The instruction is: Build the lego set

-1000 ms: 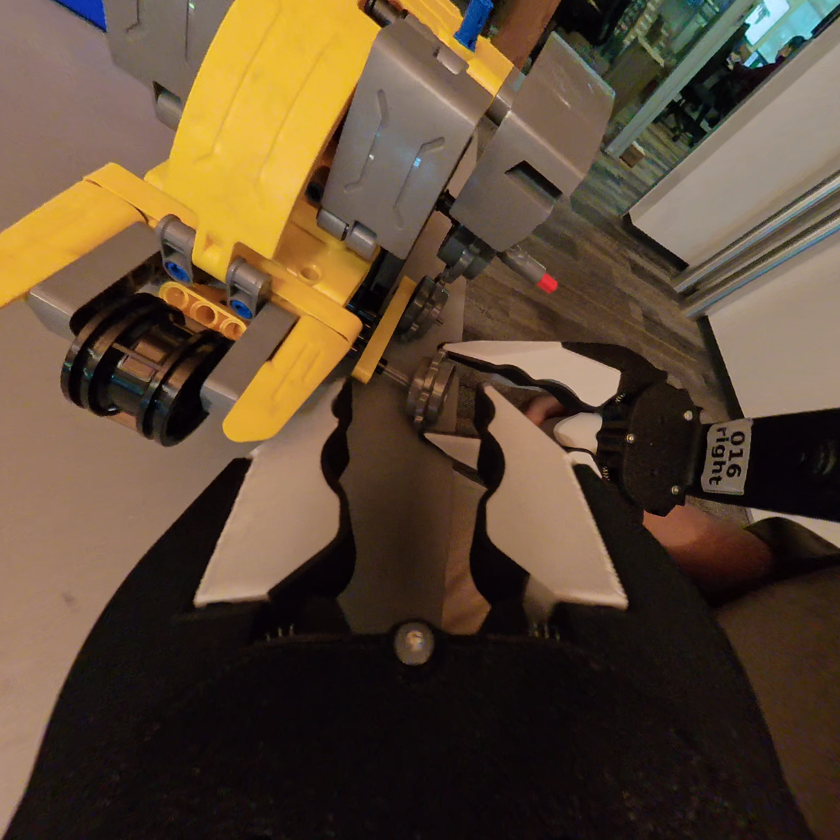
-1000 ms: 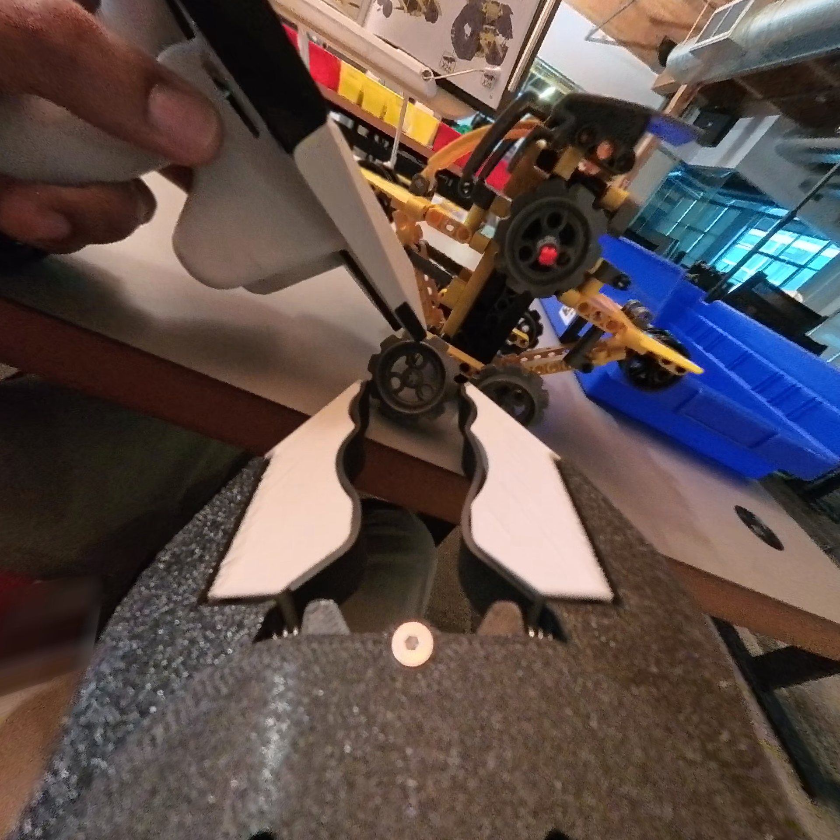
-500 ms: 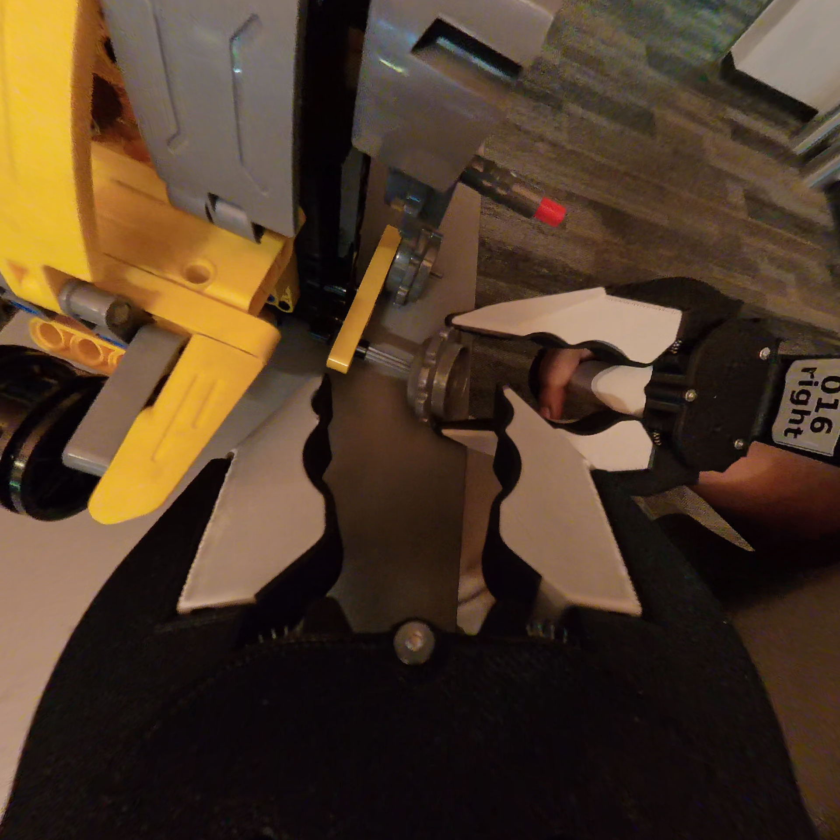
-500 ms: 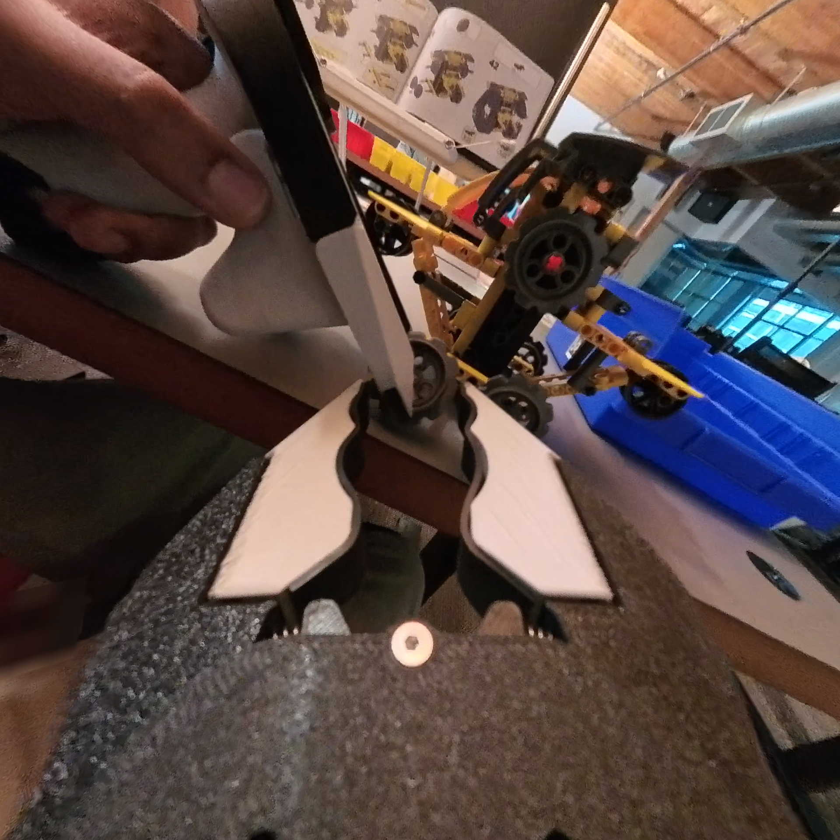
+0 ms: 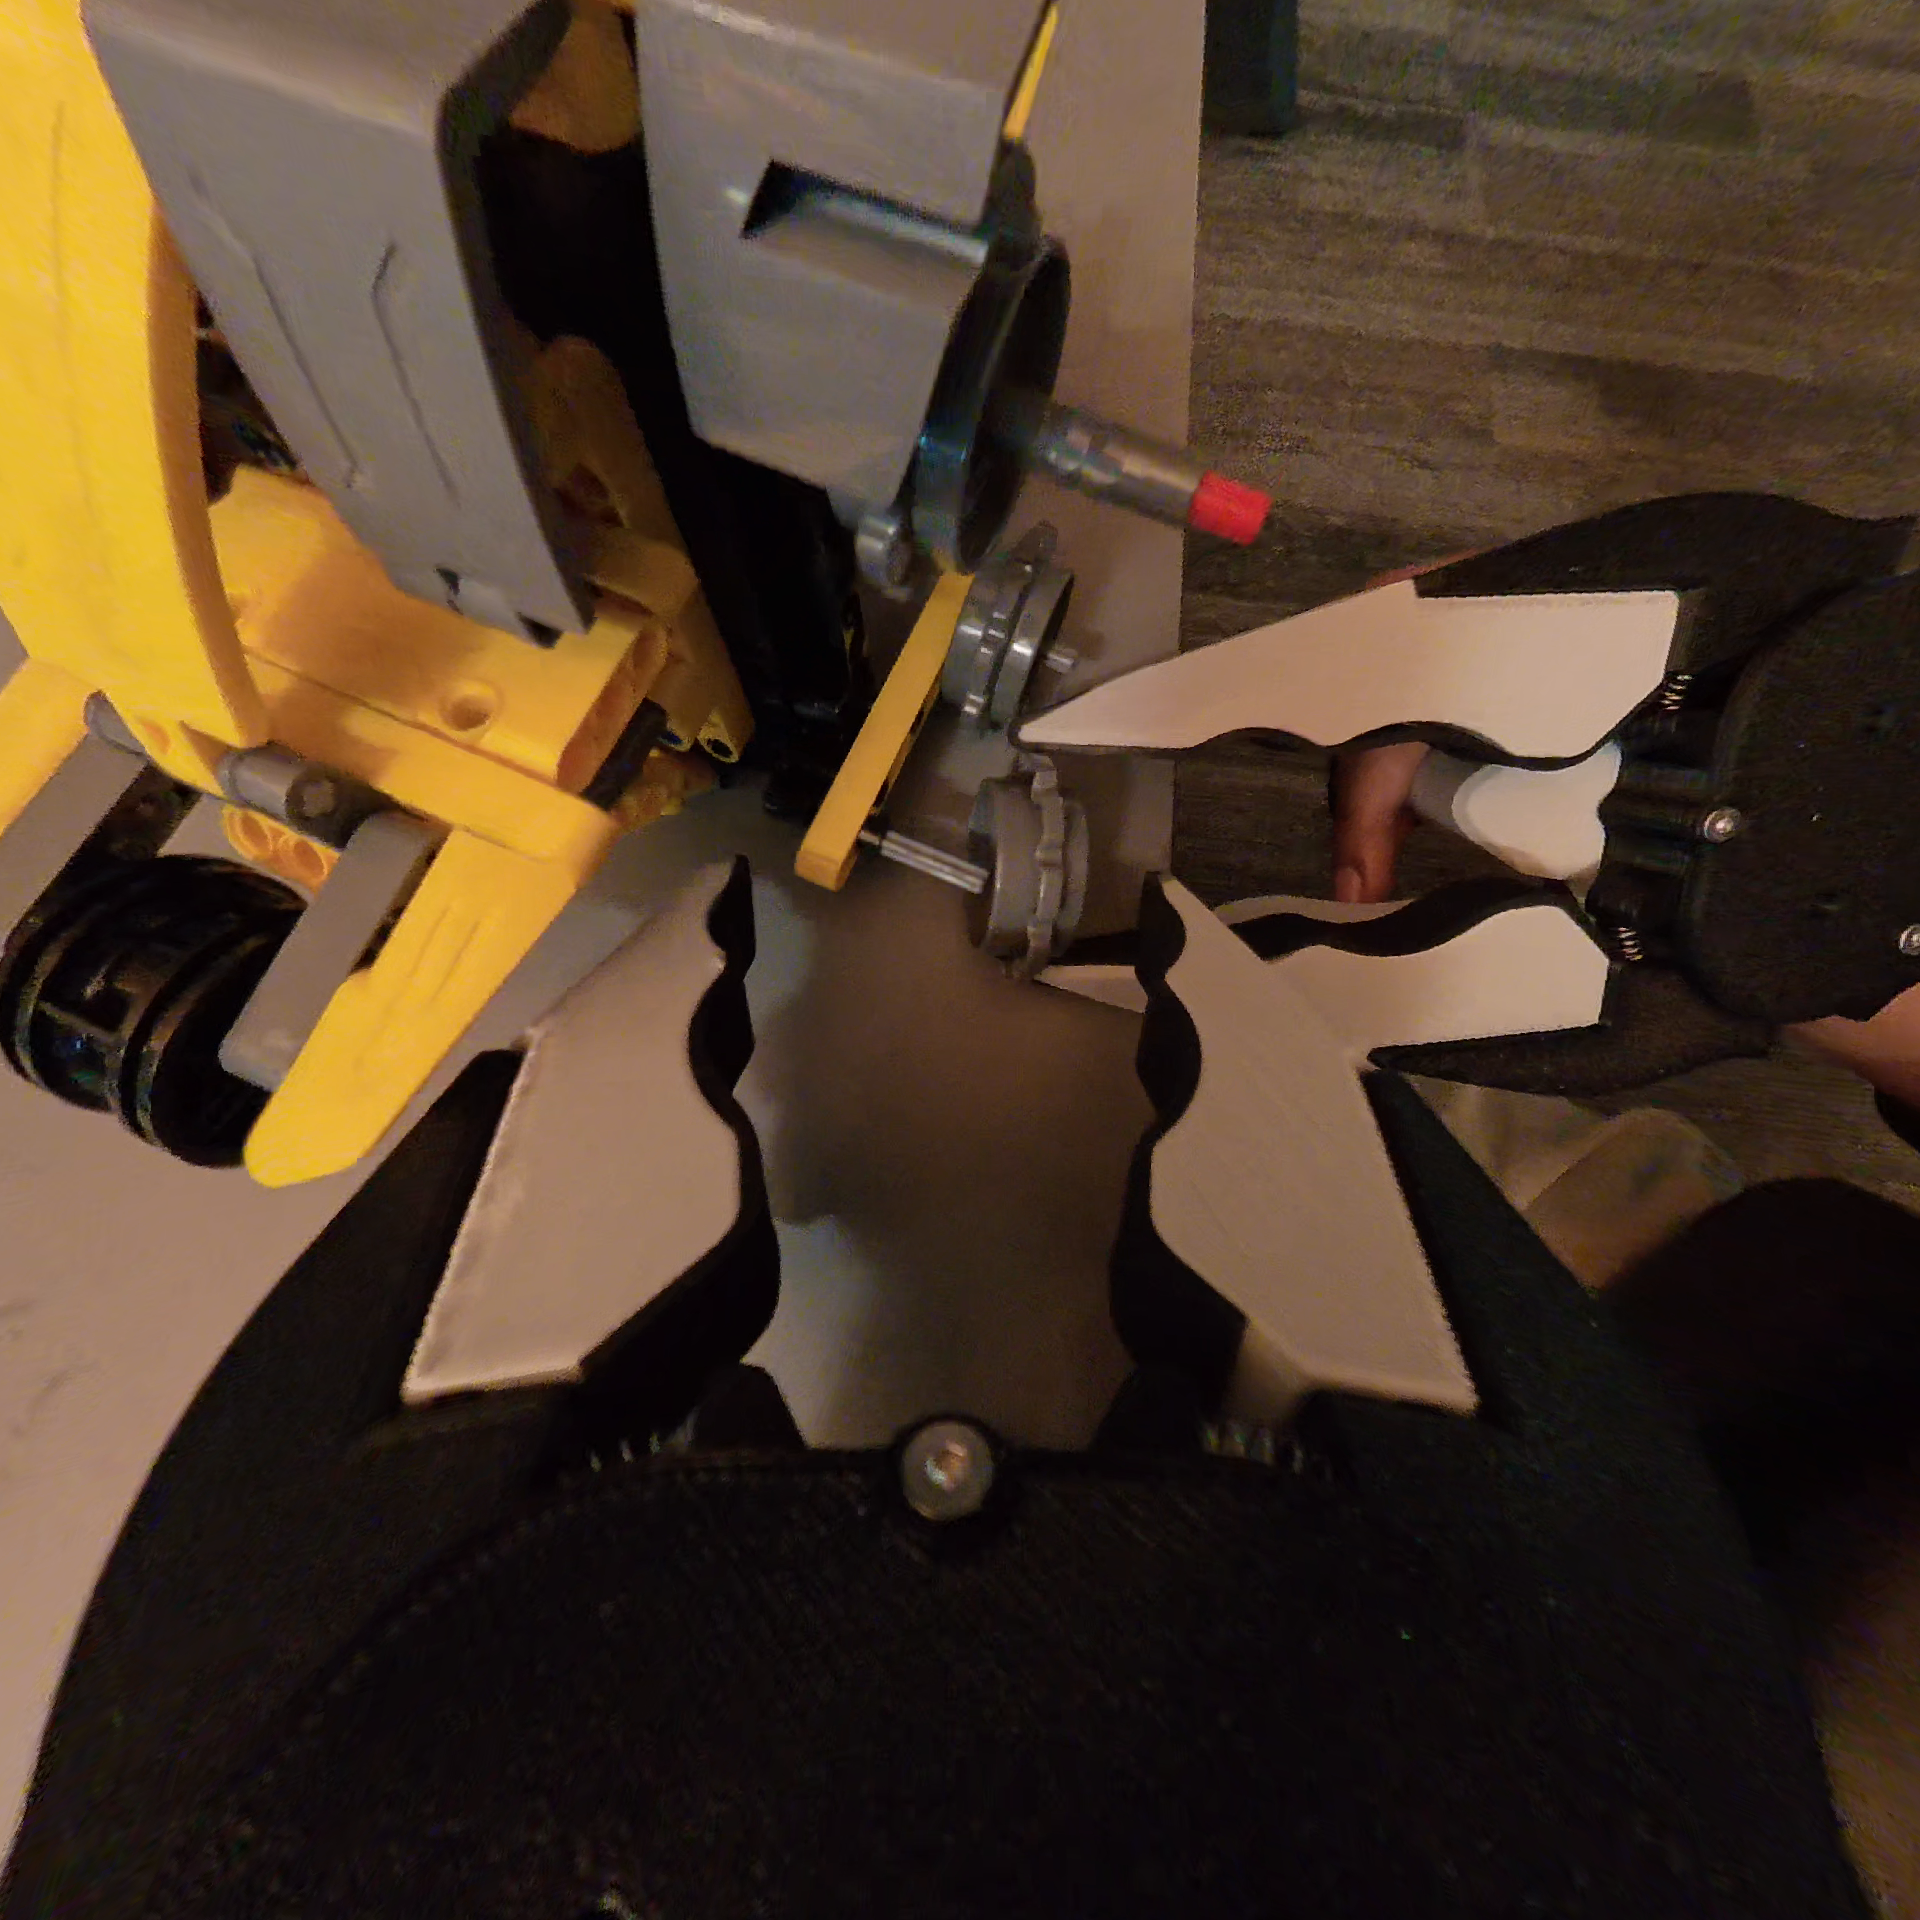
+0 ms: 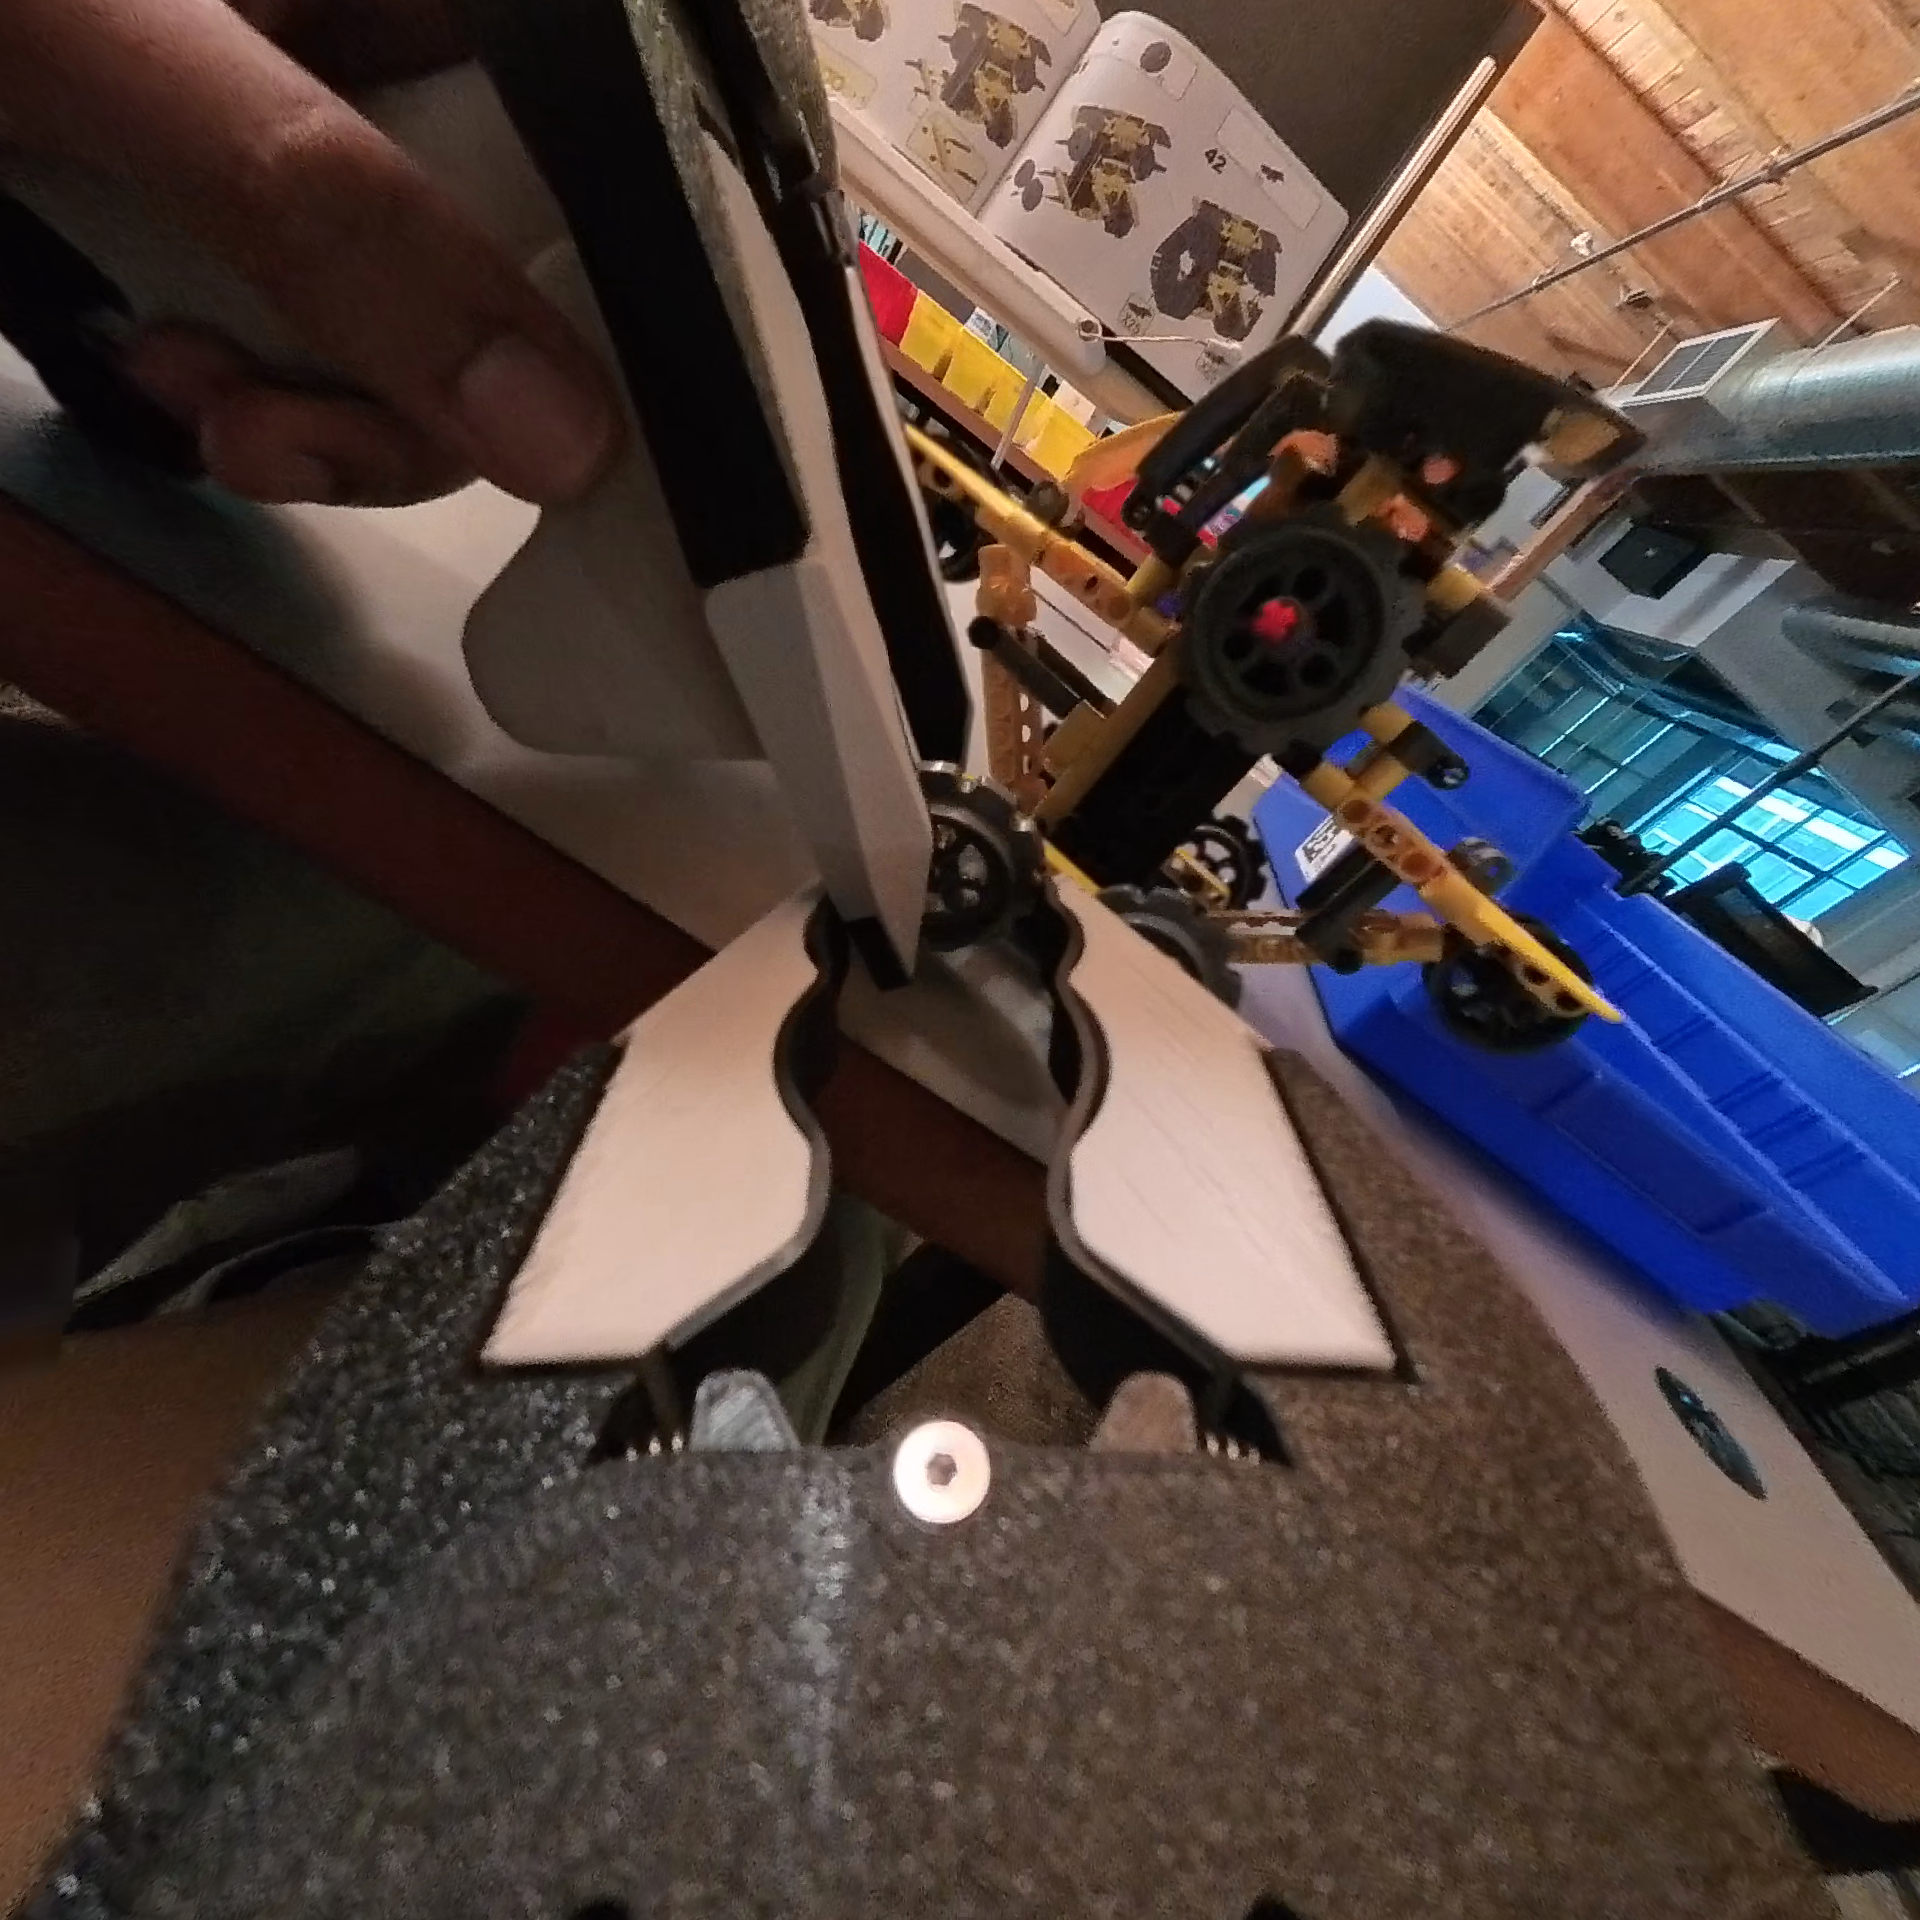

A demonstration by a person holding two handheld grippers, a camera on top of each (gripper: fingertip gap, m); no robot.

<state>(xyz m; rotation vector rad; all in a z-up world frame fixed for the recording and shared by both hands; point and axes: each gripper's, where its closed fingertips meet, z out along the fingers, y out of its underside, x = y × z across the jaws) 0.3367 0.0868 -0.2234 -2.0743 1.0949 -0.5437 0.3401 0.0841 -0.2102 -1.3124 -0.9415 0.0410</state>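
Beside toothed grey wheel (image 5: 1023,868), right tongs (image 5: 1029,842) parted, left tongs (image 5: 940,894) agape

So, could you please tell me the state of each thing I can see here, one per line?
Left gripper: open, empty, over the table edge.
Right gripper: open, fingers either side of the grey gear wheel.
Grey gear wheel: on its axle at the yellow beam.
Yellow and grey brick vehicle: partly built, on the table.
Blue bin: on the table.
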